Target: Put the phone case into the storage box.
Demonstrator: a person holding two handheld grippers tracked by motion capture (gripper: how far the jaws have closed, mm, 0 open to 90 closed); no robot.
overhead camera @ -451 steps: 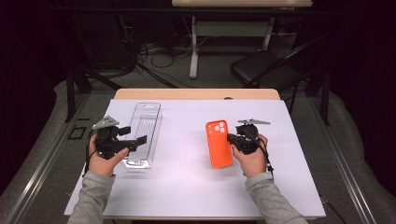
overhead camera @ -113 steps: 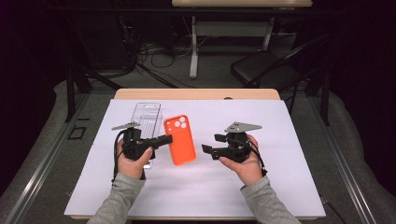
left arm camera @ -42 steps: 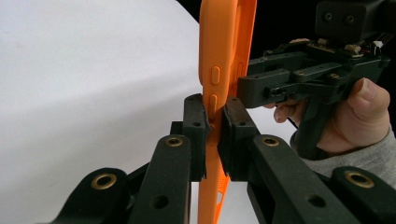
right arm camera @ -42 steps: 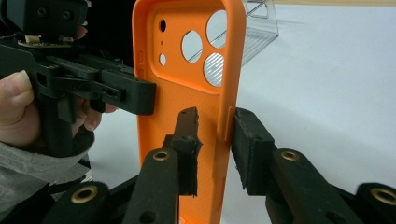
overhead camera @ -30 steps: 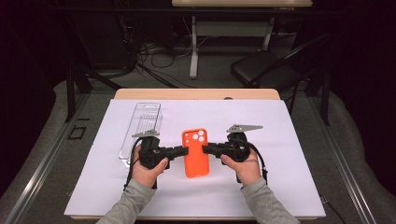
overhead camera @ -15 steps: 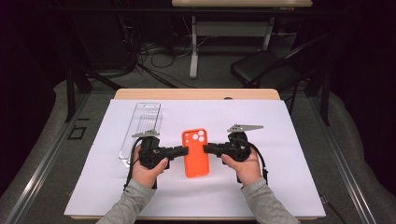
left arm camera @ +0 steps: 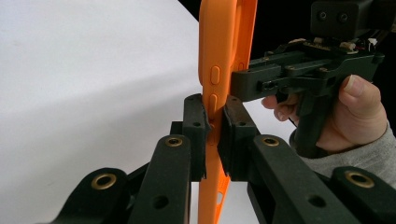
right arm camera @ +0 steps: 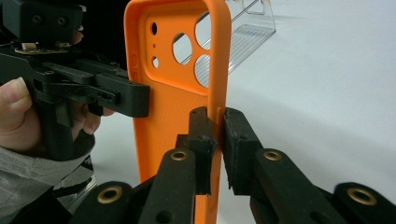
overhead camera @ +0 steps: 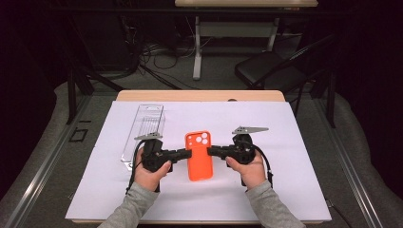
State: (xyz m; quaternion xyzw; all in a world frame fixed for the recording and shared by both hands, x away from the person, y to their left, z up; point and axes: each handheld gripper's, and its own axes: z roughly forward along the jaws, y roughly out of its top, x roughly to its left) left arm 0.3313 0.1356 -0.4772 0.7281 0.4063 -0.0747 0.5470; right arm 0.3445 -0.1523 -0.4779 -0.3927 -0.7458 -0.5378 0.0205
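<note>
An orange soft-rubber phone case point(overhead camera: 199, 156) with round camera cut-outs is held just above the white sheet covering the table point(overhead camera: 294, 190), at its middle. The left gripper point(overhead camera: 186, 153) clamps the case's left long edge between closed jaws. The right gripper point(overhead camera: 212, 151) has just been closing, its jaws pinching the right long edge. A clear plastic packaging tray point(overhead camera: 143, 130) lies left of the case, beyond the left hand point(overhead camera: 150, 173).

Orange phone case point(overhead camera: 199, 156), black tools, white table cover point(overhead camera: 304, 180).
</note>
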